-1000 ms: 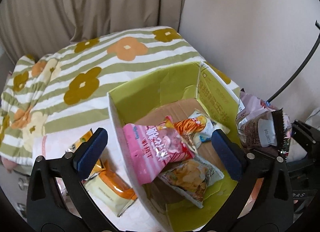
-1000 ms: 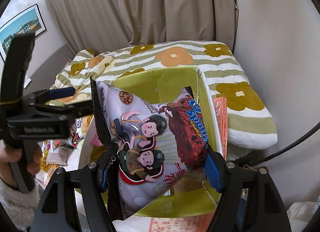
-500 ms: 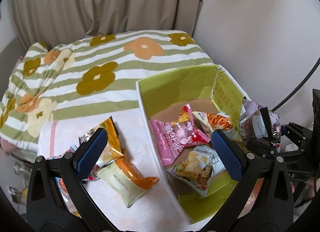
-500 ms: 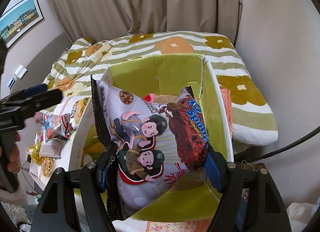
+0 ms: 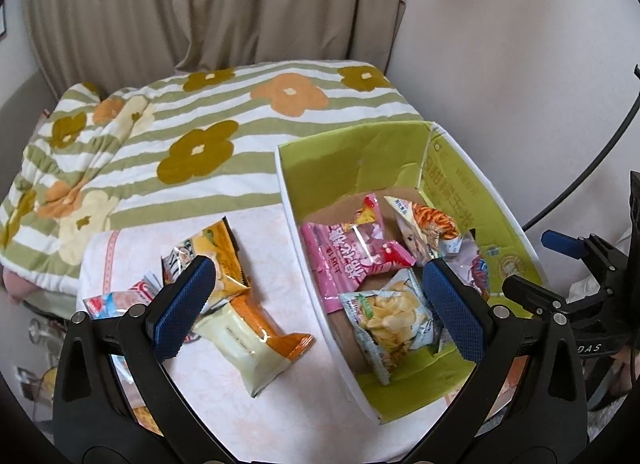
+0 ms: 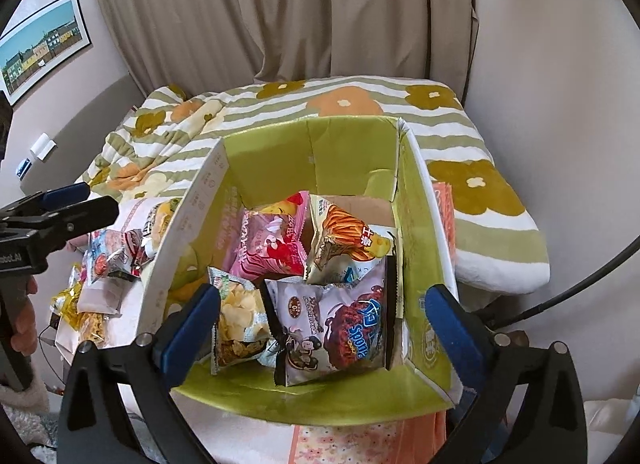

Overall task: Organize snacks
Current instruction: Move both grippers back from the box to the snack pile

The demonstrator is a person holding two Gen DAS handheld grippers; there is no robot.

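Right wrist: five snack packets [image 6: 332, 328] in green box [image 6: 416, 223]; both hand-held grippers [image 6: 320, 328] [image 5: 316, 304] wide open, empty

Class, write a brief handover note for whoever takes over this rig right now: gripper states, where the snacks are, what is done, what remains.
Left gripper: open, empty, above the table.
Right gripper: open, empty, over the green box.
In the box: pale cartoon bag, chips bag, pink bag, orange-stick bag.
Left on the table: cream-and-orange pack, yellow bag, red-and-blue packet, and more at the left edge.
Next: box these.
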